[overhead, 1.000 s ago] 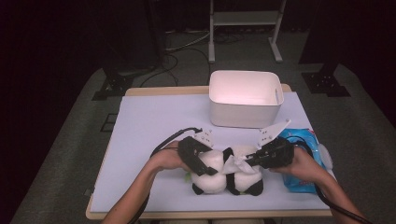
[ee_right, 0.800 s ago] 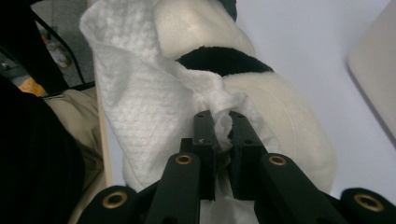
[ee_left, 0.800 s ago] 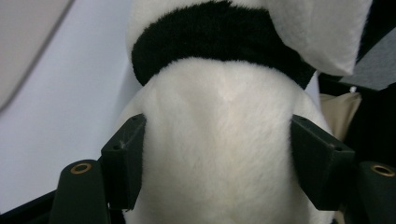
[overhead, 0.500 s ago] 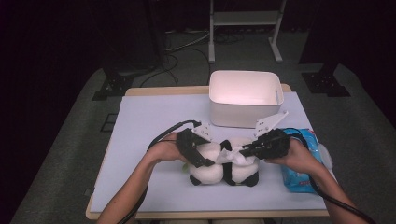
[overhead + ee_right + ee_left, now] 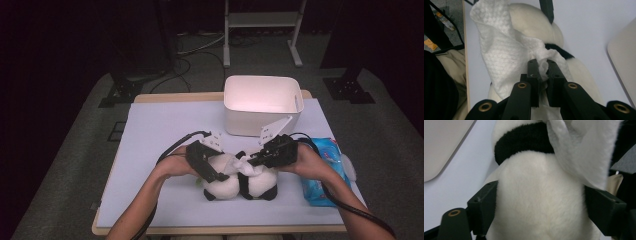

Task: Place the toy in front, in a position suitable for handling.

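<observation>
The panda [image 5: 240, 180] lies on the mat [image 5: 165, 130] near the front edge. The left gripper [image 5: 541, 215] straddles its body, jaws just widened; the right gripper [image 5: 543, 70] pinches a wipe [image 5: 499, 50] against it. With that looser hold, wiping could shove the panda sideways

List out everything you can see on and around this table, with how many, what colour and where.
plush panda: one, white and black, near table edge, centre
wet wipe: one, white, draped over the panda
bin: one, white, far side of the table
wipes pack: one, blue, right of the panda
table mat: one, pale lilac, covering the tabletop
metal stand: one, grey, on the floor behind the table
left hand-held gripper: one, black, its jaws have just opened further, either side of the panda's body
right hand-held gripper: one, black, shut on the wet wipe
forearms: two, coming in from the near edge
</observation>
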Demonstrator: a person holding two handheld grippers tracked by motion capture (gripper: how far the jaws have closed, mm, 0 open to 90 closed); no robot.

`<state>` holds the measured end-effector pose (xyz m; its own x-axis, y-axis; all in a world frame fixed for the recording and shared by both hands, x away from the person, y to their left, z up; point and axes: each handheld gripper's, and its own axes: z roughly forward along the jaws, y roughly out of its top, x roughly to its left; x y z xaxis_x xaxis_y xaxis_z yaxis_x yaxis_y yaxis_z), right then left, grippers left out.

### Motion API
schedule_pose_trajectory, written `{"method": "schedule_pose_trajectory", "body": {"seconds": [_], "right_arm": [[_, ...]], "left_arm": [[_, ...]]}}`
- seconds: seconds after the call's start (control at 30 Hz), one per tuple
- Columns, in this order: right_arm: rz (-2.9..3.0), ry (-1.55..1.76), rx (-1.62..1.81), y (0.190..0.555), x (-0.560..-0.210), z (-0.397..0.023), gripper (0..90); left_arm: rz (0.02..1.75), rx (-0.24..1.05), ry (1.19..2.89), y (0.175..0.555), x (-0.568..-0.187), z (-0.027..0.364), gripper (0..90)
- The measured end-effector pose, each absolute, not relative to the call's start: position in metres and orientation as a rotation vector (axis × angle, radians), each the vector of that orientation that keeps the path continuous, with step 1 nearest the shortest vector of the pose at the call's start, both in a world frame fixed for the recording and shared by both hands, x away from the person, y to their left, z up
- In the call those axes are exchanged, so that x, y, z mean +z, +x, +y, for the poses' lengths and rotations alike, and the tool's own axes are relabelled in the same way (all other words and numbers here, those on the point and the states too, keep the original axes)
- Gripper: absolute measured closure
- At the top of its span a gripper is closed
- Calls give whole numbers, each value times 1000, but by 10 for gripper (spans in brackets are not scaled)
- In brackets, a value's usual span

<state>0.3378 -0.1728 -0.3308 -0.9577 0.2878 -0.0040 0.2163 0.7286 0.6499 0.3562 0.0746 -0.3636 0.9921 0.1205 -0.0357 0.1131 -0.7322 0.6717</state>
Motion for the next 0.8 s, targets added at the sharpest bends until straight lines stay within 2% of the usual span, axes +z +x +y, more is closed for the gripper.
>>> {"method": "schedule_pose_trajectory", "body": {"seconds": [0.23,0.8], "right_arm": [[2821,466,1070,334,-336,-191,819],[2816,477,1078,319,-339,-202,819]], "left_arm": [[188,21,2370,354,-359,76,110],[260,-44,2375,353,-370,91,73]]}}
